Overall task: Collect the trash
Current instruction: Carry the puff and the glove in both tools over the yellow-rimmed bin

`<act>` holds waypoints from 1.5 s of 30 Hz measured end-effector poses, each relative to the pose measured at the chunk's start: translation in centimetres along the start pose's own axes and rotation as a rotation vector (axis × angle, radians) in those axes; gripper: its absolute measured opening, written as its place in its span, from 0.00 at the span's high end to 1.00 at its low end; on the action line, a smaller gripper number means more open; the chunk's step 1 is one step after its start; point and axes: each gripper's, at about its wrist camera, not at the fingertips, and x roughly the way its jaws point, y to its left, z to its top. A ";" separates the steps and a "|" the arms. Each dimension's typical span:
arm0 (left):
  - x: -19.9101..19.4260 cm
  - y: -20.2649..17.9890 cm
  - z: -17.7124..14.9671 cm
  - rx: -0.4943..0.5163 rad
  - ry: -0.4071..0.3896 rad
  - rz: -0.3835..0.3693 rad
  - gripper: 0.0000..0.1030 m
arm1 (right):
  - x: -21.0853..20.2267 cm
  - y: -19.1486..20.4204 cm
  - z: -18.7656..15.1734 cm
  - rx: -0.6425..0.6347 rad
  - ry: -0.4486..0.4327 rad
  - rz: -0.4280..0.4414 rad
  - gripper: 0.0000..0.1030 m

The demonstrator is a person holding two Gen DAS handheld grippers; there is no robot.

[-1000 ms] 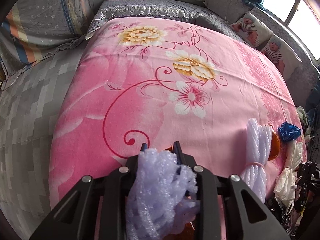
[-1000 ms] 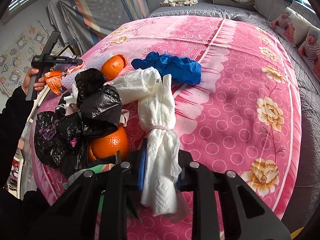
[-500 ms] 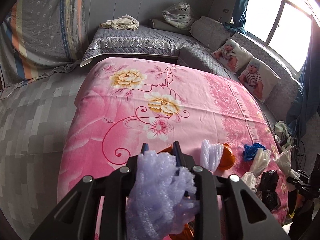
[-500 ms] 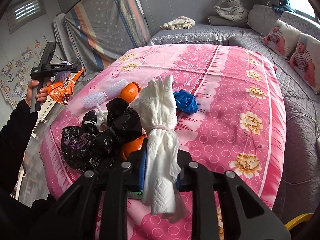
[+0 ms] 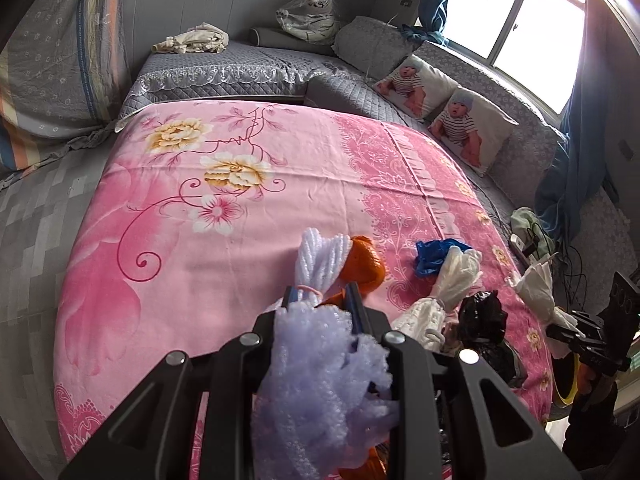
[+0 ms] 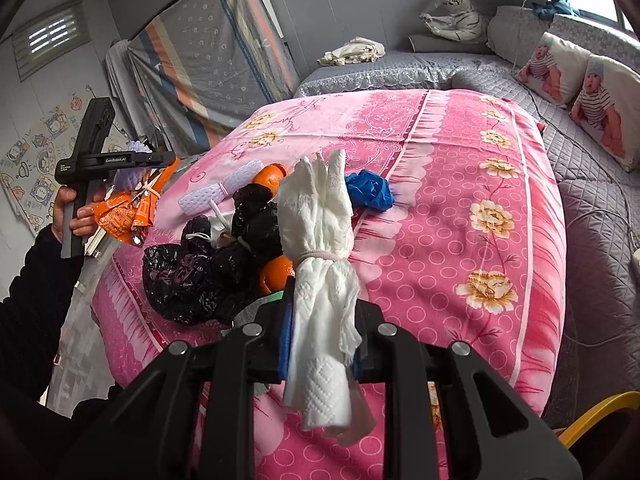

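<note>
The left gripper [image 5: 320,300] was clamped on a lilac foam net [image 5: 320,384] tied to an orange wrapper [image 6: 124,216]; the right gripper [image 6: 320,320] was clamped on a banded white tissue bundle [image 6: 320,240]. Both loads hung above the pink bedspread [image 6: 460,200], over the remaining black bags [image 6: 200,276], orange peel [image 5: 364,264] and blue glove [image 6: 368,192]. Each load was soft and compressible; a jerk could have slipped it free, and the dangling wrapper could have snagged.

Bright daylight glares through the window [image 5: 532,16]; edges bend, fisheye-warped.
</note>
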 end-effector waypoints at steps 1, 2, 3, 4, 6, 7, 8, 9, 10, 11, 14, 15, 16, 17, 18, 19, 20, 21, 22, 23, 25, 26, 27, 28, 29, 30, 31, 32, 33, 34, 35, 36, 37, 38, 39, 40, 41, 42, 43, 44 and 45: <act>-0.2 -0.6 0.0 0.006 -0.008 -0.009 0.77 | -0.2 -0.1 -0.1 0.003 -0.005 -0.002 0.80; -0.4 -1.2 0.0 0.014 -0.015 -0.016 0.77 | -0.4 -0.2 -0.2 0.008 -0.010 -0.004 0.80; -0.6 -1.8 0.1 0.019 -0.020 -0.020 0.78 | -0.6 -0.3 -0.3 0.013 -0.015 -0.008 0.80; -0.8 -2.3 0.2 0.023 -0.024 -0.029 0.78 | -0.8 -0.4 -0.4 0.020 -0.019 -0.011 0.80; -1.0 -3.4 0.4 0.024 -0.028 -0.046 0.78 | -1.1 -0.7 -0.6 0.033 -0.027 -0.014 0.80; -1.0 -4.0 0.4 0.023 -0.028 -0.048 0.78 | -1.3 -0.9 -0.7 0.040 -0.031 -0.017 0.80; -1.0 -4.6 0.5 0.022 -0.029 -0.052 0.78 | -1.4 -1.1 -0.9 0.048 -0.032 -0.024 0.80; -0.9 -5.2 0.6 0.022 -0.027 -0.063 0.78 | -1.6 -1.3 -1.0 0.058 -0.032 -0.033 0.80; -0.8 -5.9 0.6 0.024 -0.025 -0.072 0.78 | -1.7 -1.6 -1.1 0.073 -0.034 -0.039 0.80; -0.7 -6.6 0.7 0.026 -0.024 -0.079 0.78 | -1.9 -2.0 -1.2 0.089 -0.036 -0.041 0.80; -0.3 -9.1 0.7 0.055 -0.019 -0.105 0.78 | -2.6 -3.1 -1.5 0.142 -0.045 -0.060 0.80; -0.1 -10.1 0.8 0.070 -0.017 -0.115 0.78 | -2.9 -3.6 -1.7 0.159 -0.049 -0.068 0.80; 0.0 -11.2 0.8 0.083 -0.014 -0.127 0.78 | -3.1 -4.0 -1.9 0.175 -0.054 -0.072 0.80; 0.1 -12.1 0.8 0.097 -0.011 -0.141 0.78 | -3.5 -4.4 -2.0 0.189 -0.058 -0.076 0.80; 0.3 -13.1 0.8 0.112 -0.006 -0.151 0.78 | -3.9 -4.9 -2.2 0.201 -0.064 -0.087 0.80; 0.4 -14.2 0.8 0.128 -0.002 -0.160 0.78 | -4.3 -5.3 -2.4 0.214 -0.071 -0.100 0.80; 0.7 -15.3 0.8 0.144 0.003 -0.173 0.78 | -4.8 -5.8 -2.7 0.228 -0.077 -0.109 0.80; 0.9 -16.5 0.7 0.159 0.008 -0.188 0.78 | -5.3 -6.2 -2.9 0.243 -0.082 -0.116 0.80; 1.1 -17.6 0.6 0.174 0.014 -0.202 0.78 | -5.8 -6.7 -3.2 0.258 -0.089 -0.124 0.80; 1.4 -18.7 0.5 0.191 0.019 -0.214 0.78 | -6.3 -7.2 -3.5 0.272 -0.097 -0.135 0.80; 2.1 -21.0 0.3 0.228 0.031 -0.237 0.78 | -7.4 -8.2 -4.1 0.301 -0.110 -0.159 0.80; 2.5 -22.2 0.1 0.243 0.040 -0.250 0.78 | -8.0 -8.7 -4.4 0.316 -0.117 -0.174 0.80; 2.9 -23.3 0.0 0.256 0.049 -0.266 0.78 | -8.6 -9.3 -4.8 0.331 -0.123 -0.191 0.80; 3.4 -24.3 -0.1 0.268 0.055 -0.278 0.78 | -9.2 -9.8 -5.2 0.346 -0.129 -0.203 0.80; 3.8 -25.4 -0.3 0.281 0.060 -0.292 0.78 | -9.7 -10.4 -5.5 0.363 -0.134 -0.214 0.80; 4.2 -26.3 -0.5 0.290 0.064 -0.305 0.78 | -10.3 -10.9 -5.9 0.380 -0.139 -0.229 0.80; 4.6 -27.2 -0.7 0.298 0.070 -0.320 0.78 | -11.0 -11.4 -6.3 0.397 -0.146 -0.251 0.80; 5.0 -28.2 -1.0 0.307 0.077 -0.336 0.78 | -11.7 -11.9 -6.8 0.413 -0.156 -0.277 0.80; 5.4 -29.2 -1.2 0.316 0.084 -0.351 0.78 | -12.5 -12.4 -7.2 0.426 -0.168 -0.300 0.80; 5.8 -30.0 -1.5 0.323 0.093 -0.365 0.78 | -13.3 -12.8 -7.7 0.441 -0.181 -0.322 0.80; 6.2 -31.0 -1.7 0.330 0.102 -0.382 0.78 | -14.1 -13.3 -8.2 0.459 -0.194 -0.343 0.80; 6.7 -32.0 -2.0 0.338 0.112 -0.398 0.78 | -14.8 -13.8 -8.7 0.479 -0.205 -0.363 0.80; 7.2 -33.0 -2.4 0.349 0.119 -0.406 0.78 | -15.6 -14.2 -9.2 0.495 -0.215 -0.384 0.80; 7.6 -33.9 -2.7 0.361 0.126 -0.416 0.78 | -16.3 -14.7 -9.6 0.509 -0.224 -0.405 0.80; 8.0 -35.0 -3.1 0.374 0.136 -0.432 0.78 | -17.0 -15.1 -10.1 0.524 -0.232 -0.428 0.80; 8.3 -36.0 -3.5 0.385 0.144 -0.450 0.78 | -17.6 -15.4 -10.6 0.539 -0.239 -0.452 0.80; 8.5 -37.1 -3.8 0.400 0.148 -0.464 0.78 | -18.1 -15.7 -11.0 0.553 -0.244 -0.475 0.80; 8.7 -38.2 -4.2 0.417 0.149 -0.471 0.78 | -18.7 -16.1 -11.5 0.565 -0.250 -0.496 0.80; 9.0 -39.2 -4.6 0.431 0.152 -0.482 0.78 | -19.3 -16.5 -12.0 0.577 -0.256 -0.512 0.80; 9.2 -40.3 -5.0 0.441 0.160 -0.499 0.78 | -19.7 -16.8 -12.4 0.590 -0.263 -0.525 0.80; 9.4 -41.3 -5.3 0.449 0.168 -0.518 0.78 | -20.2 -17.0 -12.8 0.602 -0.269 -0.535 0.80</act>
